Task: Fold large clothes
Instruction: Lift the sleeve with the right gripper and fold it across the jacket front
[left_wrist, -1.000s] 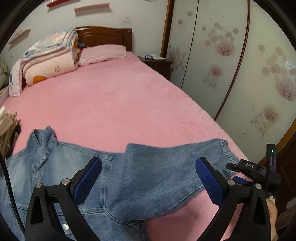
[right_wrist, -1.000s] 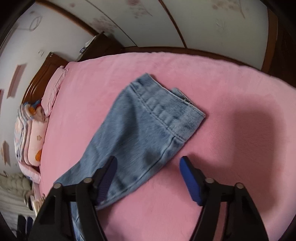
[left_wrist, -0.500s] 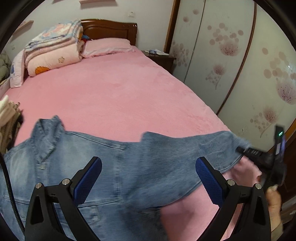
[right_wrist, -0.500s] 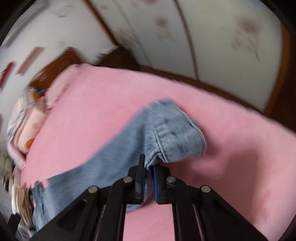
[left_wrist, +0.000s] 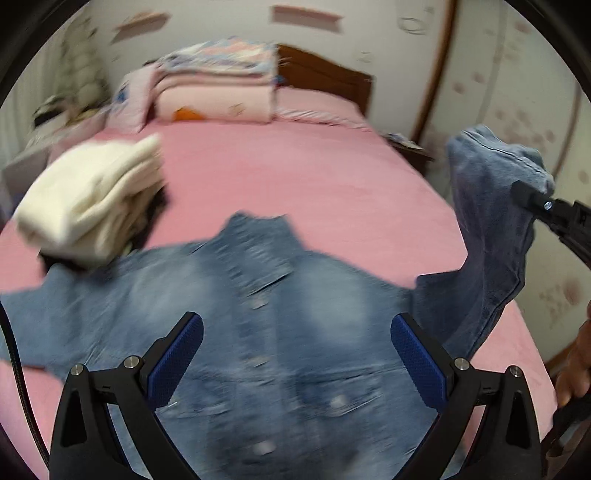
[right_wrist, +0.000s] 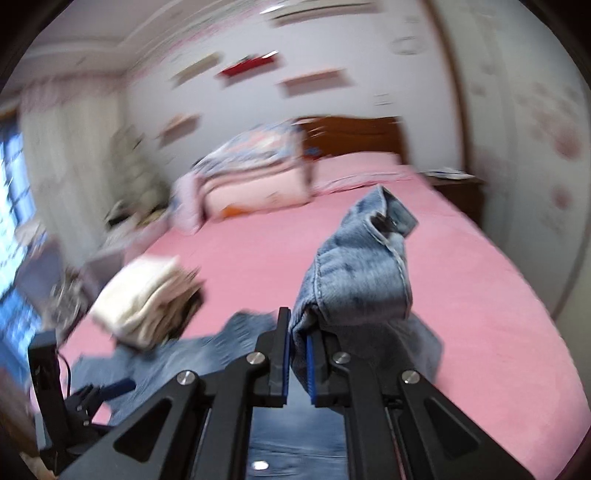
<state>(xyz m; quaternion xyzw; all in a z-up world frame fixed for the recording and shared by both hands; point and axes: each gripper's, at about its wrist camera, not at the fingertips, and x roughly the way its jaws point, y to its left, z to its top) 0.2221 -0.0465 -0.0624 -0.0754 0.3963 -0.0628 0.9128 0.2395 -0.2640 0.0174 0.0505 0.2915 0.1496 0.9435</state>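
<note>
A blue denim jacket (left_wrist: 266, 314) lies spread front-up on the pink bed, collar pointing toward the headboard. My left gripper (left_wrist: 295, 354) is open and empty, hovering over the jacket's chest. My right gripper (right_wrist: 297, 360) is shut on the jacket's right sleeve (right_wrist: 354, 266) and holds it raised above the bed. In the left wrist view the lifted sleeve (left_wrist: 491, 221) hangs at the right from the right gripper (left_wrist: 535, 199). The left gripper also shows at the lower left of the right wrist view (right_wrist: 107, 387).
A stack of folded cream clothes (left_wrist: 92, 195) sits on the bed (left_wrist: 295, 177) left of the jacket's collar. Folded quilts and pillows (left_wrist: 214, 88) lie by the wooden headboard. A wardrobe with flower-patterned doors (left_wrist: 517, 74) runs along the bed's right side.
My right gripper closed on the sleeve's cuff and lifted it off the bed, swinging it up and toward the jacket. My left gripper moved left over the jacket's chest and stayed open.
</note>
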